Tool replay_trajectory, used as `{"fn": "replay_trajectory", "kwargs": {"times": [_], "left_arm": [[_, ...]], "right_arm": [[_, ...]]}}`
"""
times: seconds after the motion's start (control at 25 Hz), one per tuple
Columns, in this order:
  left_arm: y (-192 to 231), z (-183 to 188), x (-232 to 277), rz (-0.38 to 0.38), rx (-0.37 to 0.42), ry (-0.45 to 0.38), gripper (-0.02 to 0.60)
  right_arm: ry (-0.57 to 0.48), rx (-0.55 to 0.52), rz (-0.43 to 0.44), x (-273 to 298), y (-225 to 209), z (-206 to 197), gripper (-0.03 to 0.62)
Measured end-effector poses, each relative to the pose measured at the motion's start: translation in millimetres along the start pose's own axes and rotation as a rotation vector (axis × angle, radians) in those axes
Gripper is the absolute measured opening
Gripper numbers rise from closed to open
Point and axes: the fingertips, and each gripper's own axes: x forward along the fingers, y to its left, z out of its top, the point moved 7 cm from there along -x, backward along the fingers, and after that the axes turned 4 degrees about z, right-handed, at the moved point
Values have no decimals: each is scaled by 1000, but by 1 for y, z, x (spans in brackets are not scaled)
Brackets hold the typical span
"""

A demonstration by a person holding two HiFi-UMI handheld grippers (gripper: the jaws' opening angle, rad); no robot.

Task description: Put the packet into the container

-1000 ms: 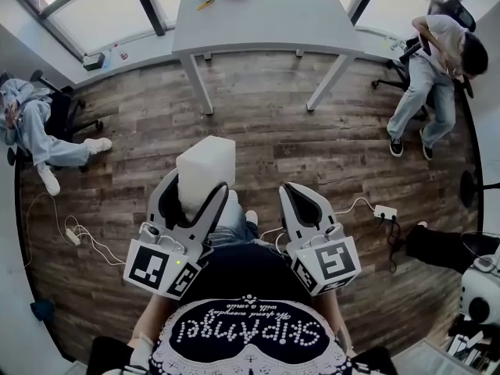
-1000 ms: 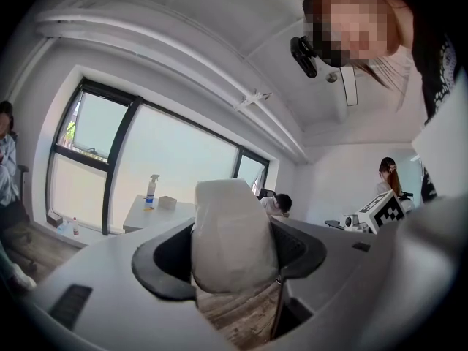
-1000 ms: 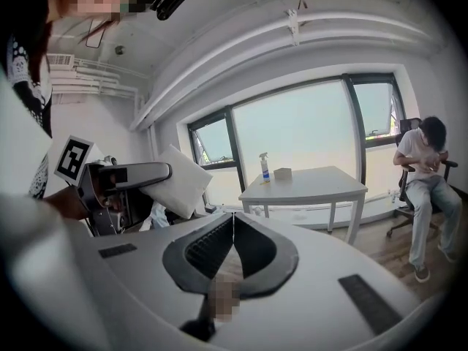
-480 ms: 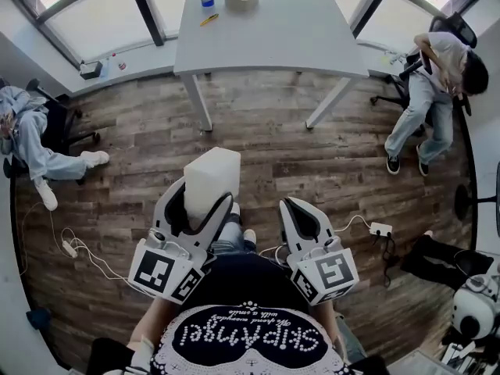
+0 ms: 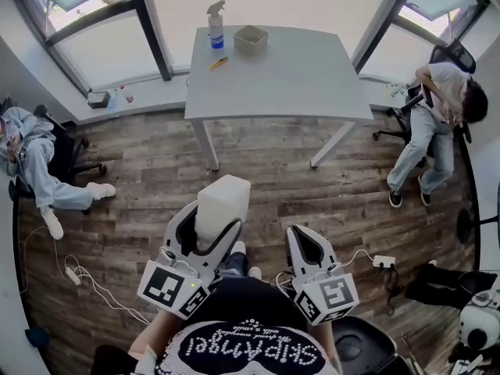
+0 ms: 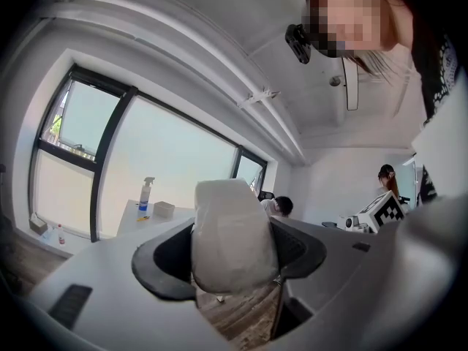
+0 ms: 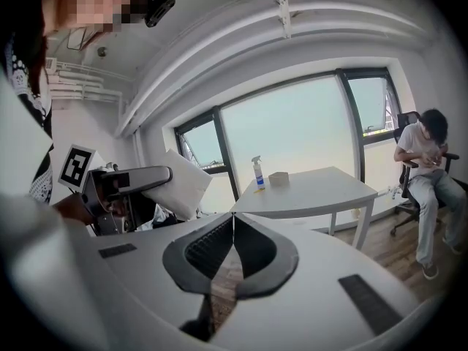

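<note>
Left gripper (image 5: 211,226) clamps packet (image 5: 223,200), long axis upright. Container (image 5: 250,39) on table (image 5: 312,76), 12 o'clock, well apart. Right gripper (image 5: 306,247) closed, empty.

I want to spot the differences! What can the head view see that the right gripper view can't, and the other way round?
Only the head view shows the marker cube on the right gripper and the white power strip on the floor. Only the right gripper view shows the ceiling and the camera on the person's head. Both show the grey table with the spray bottle and container, the white packet gripped by the left gripper, and the seated person at the right.
</note>
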Motion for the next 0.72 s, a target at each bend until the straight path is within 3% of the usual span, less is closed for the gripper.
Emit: {"fn": "replay_trajectory", "kwargs": {"times": [0.72], "left_arm": [[35,7,18,10,-2,6,288]], "right_arm": [[-1,24,-32,33,-11,11,15]]}}
